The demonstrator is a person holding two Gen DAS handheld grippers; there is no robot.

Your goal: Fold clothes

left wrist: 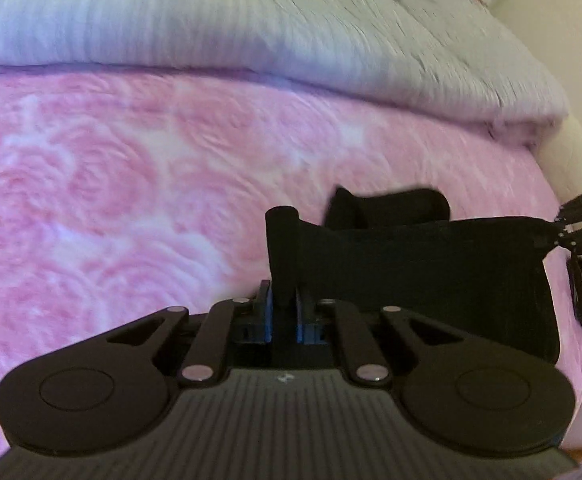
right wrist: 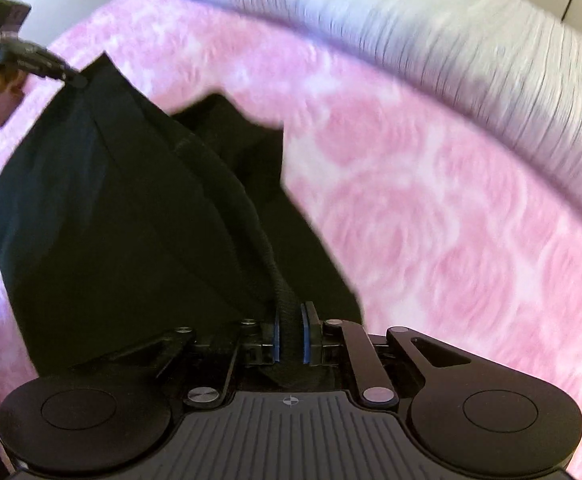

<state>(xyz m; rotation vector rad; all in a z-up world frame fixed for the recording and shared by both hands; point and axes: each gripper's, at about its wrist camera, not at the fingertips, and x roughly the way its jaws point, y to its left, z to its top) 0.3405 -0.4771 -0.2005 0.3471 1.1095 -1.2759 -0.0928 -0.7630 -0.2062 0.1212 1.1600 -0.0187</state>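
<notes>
The left gripper [left wrist: 283, 312] has its jaws pinching a bunched corner of the black garment [left wrist: 431, 264]. The right gripper [right wrist: 290, 336] has its jaws clamped on the garment's ribbed band at the other end. The cloth hangs stretched betw. the two, just over the bed w/ its pink rose blanket [left wrist: 111, 200]. A folded grey quilt [left wrist: 211, 24] lies further back.
</notes>
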